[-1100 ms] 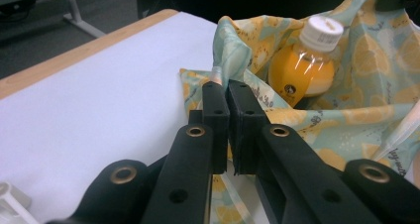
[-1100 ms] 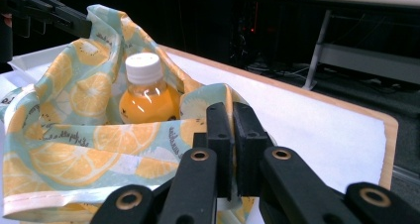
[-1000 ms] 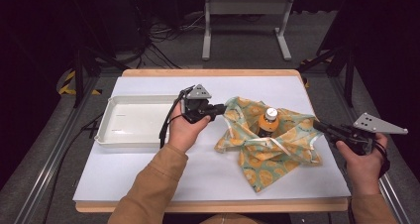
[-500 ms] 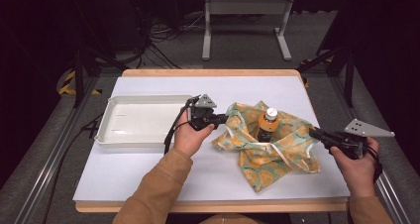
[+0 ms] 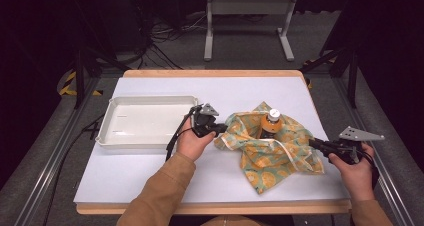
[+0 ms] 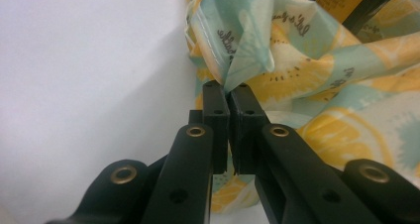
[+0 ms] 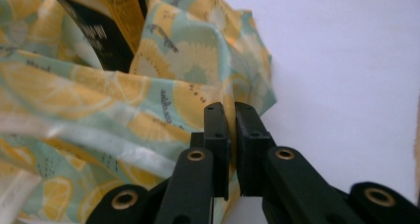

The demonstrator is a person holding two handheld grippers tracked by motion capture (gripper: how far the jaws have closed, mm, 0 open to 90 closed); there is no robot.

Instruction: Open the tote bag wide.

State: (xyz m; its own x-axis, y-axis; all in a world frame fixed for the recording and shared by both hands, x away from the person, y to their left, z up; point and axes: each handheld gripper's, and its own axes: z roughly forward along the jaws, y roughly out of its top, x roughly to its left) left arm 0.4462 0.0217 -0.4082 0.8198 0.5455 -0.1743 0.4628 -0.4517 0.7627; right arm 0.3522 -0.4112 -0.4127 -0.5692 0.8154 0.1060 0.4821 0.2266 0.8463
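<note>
- High view: a lemon-print cloth (image 5: 270,148) lies crumpled around a bottle (image 5: 271,123) right of the table's (image 5: 150,176) centre; the left gripper (image 5: 221,130) and right gripper (image 5: 314,144) pinch its opposite edges. A white tray (image 5: 145,121) sits toward the left edge.
- Left gripper view: jaws clamped on a cloth fold.
- Right gripper view: jaws nearly together, cloth edge pinched between.

Printed cloth (image 5: 272,153), glossy plastic tray (image 5: 145,103)

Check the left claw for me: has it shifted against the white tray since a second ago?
Yes. The left claw, shut on the cloth, has dropped down the high view, from level with the white tray far rim to beside its near right corner.
</note>
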